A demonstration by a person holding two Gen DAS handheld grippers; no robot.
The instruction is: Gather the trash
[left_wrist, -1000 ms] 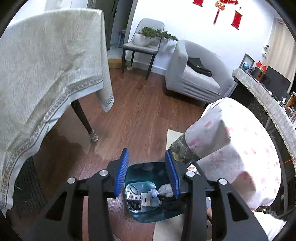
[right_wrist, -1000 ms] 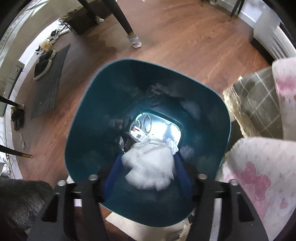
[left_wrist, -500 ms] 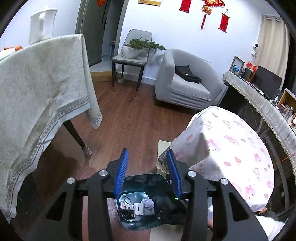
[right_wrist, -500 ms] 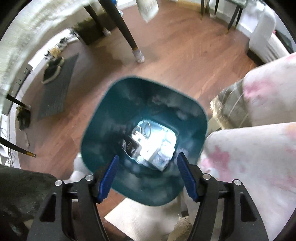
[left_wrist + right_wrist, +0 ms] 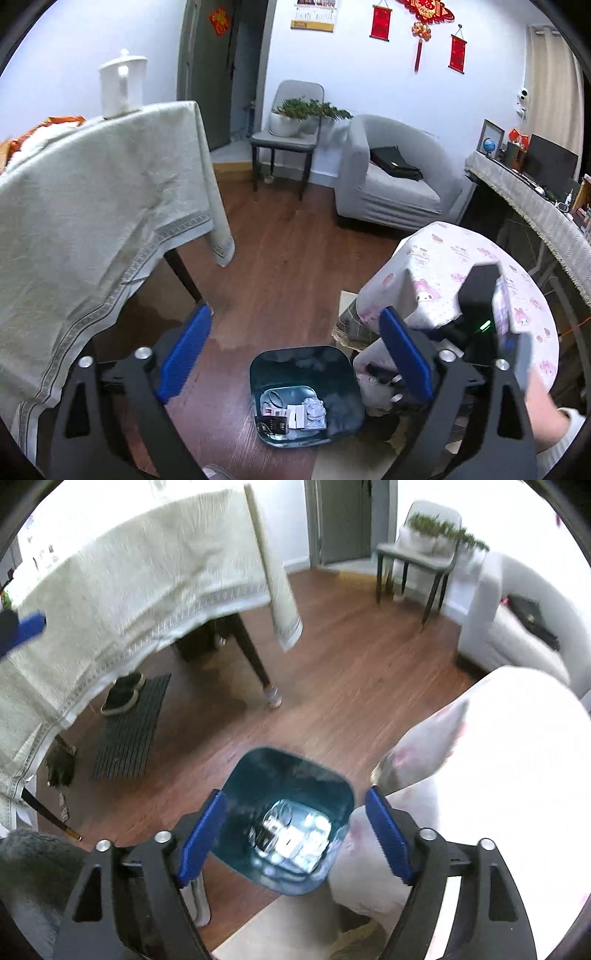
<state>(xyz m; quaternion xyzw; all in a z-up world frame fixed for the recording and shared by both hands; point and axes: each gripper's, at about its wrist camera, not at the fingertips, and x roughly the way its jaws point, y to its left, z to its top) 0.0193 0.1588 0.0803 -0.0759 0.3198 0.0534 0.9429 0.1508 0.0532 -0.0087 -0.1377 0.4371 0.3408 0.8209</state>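
Observation:
A dark teal trash bin (image 5: 306, 397) stands on the wood floor, also in the right wrist view (image 5: 284, 819). Inside lie crumpled white tissue (image 5: 314, 408), small cards and a dark packet (image 5: 275, 421). My left gripper (image 5: 295, 350) is open and empty, high above the bin. My right gripper (image 5: 293, 834) is open and empty, above the bin's mouth. The right gripper's body also shows at the right of the left wrist view (image 5: 484, 306).
A table under a cream cloth (image 5: 92, 221) stands to the left, with a white jug (image 5: 122, 86) on it. A stool under a pink-patterned cloth (image 5: 461, 295) is right of the bin. A grey armchair (image 5: 391, 181) and chair with a plant (image 5: 291, 122) stand behind. A dark mat with shoes (image 5: 125, 716) lies under the table.
The right gripper opened and dropped the white tissue into the bin. Both grippers have risen well above the bin, which now looks smaller. The left gripper opened wider.

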